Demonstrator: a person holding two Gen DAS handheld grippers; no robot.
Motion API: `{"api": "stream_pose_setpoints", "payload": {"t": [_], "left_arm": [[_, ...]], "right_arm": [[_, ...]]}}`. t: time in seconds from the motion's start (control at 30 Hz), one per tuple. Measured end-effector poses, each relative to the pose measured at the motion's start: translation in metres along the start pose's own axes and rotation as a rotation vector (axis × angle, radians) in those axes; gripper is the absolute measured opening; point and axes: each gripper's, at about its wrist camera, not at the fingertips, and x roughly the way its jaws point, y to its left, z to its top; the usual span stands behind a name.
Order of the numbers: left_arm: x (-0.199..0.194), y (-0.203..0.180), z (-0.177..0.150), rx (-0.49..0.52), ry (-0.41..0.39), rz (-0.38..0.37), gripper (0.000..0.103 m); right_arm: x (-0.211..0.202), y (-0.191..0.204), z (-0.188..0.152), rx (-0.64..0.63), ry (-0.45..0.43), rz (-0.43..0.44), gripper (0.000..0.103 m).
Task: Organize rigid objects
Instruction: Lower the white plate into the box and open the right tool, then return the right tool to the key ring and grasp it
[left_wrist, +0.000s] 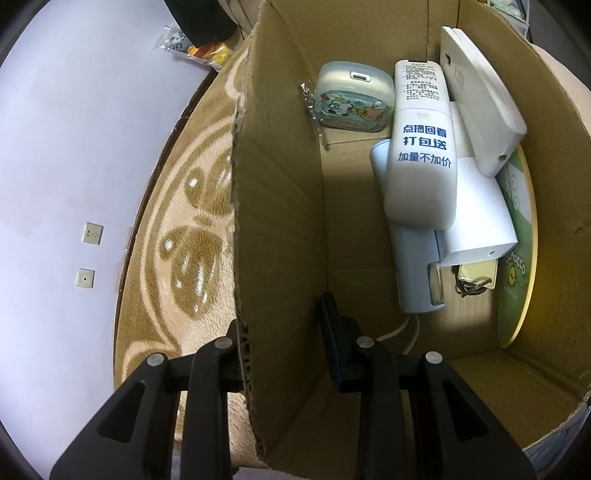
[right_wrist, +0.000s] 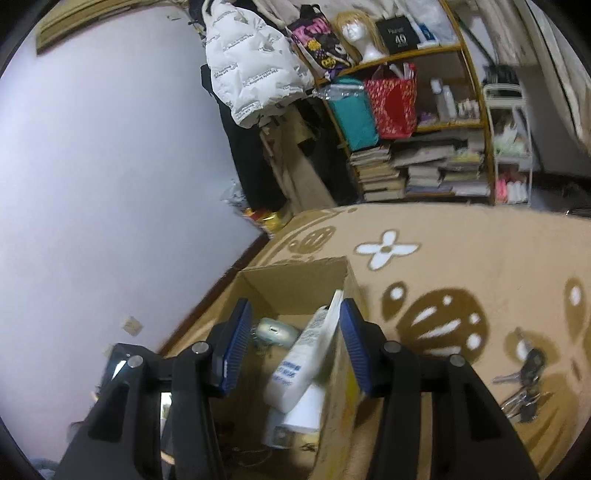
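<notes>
The left claw straddles the near-left wall of the cardboard box, one finger outside over the carpet and one inside; it appears clamped on that wall, steadying the box. The right claw hangs above the box with its blue pads spread apart and nothing between them. Inside, against the right wall, lie a white bottle with blue lettering, a white curved device, a pale blue tube and a white block, piled on one another; a small case with cartoon print sits at the far end, with a chain beside it. A bunch of keys lies on the carpet, well apart from the box on its right side, and looks like the piece left to collect. The keys should be light but loose and jangling, hard metal that slides in a grip; taking the thick dark fob rather than a single blade seems safest. The bottle is smooth plastic, likely slippery, best gripped across its flat middle.
</notes>
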Motion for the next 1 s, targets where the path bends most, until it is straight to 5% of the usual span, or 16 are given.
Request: {"api": "stream_pose_setpoints", "payload": {"t": [0.23,0.57,1.0], "left_arm": [[-0.001,-0.001,0.000,-0.004,-0.001,0.000,0.028],[-0.001,0.000,0.000,-0.002,-0.002,0.001,0.028],[-0.002,0.001,0.000,-0.003,-0.001,-0.005,0.029]], "right_arm": [[-0.008,-0.011,-0.003,0.027,-0.007,-0.033,0.067],[-0.029,-0.051,-0.002,0.049,-0.029,-0.231,0.103],[-0.026,-0.134,-0.010,0.142,0.091,-0.476,0.103]]}}
